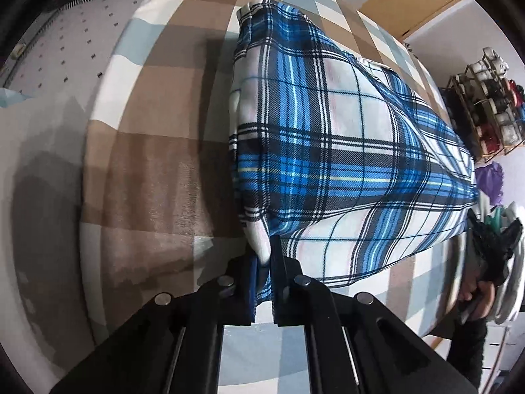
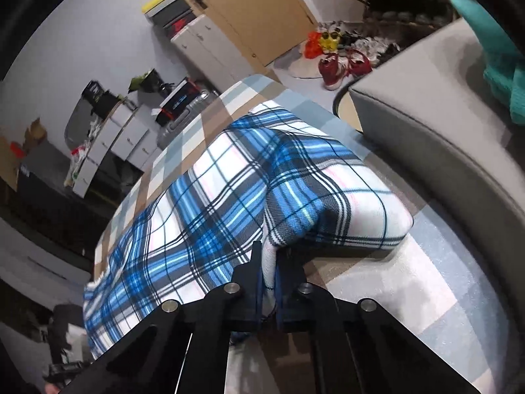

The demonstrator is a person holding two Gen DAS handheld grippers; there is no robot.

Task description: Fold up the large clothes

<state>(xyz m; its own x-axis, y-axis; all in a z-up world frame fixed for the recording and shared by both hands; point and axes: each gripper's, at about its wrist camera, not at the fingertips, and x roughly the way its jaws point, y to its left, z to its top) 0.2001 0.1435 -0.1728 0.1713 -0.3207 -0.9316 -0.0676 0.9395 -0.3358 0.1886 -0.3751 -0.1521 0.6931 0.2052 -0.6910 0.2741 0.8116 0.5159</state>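
- Two grippers, both clamped on one blue plaid garment; soft fleece-like cloth, limp, will sag and drape between the holds, probably light but bulky.
- Left wrist view: left gripper [image 1: 263, 262] has its jaws closed tight on a white-and-blue corner of the plaid garment [image 1: 344, 151], cloth pinched between the pads.
- Garment is raised off the checked blanket [image 1: 170, 170] and stretched taut toward the far side, where the person's other hand [image 1: 475, 295] shows at the right edge.
- Best hold looks like the corners or hem, as now; mid-panel grabs would bunch.
- Blanket's left side is bare, room there to lay the cloth; its edge drops off at left.
- Shoe rack [image 1: 489, 115] stands well apart at right.
- Right wrist view: right gripper [image 2: 269, 269] is shut on a bunched white fold of the same garment [image 2: 210, 203].
- Garment spreads over the blanket [image 2: 393, 282], one part already doubled at right.
- Grey sofa [image 2: 443, 138] sits just beside the blanket's right edge, limiting swing that way; near side looks open.
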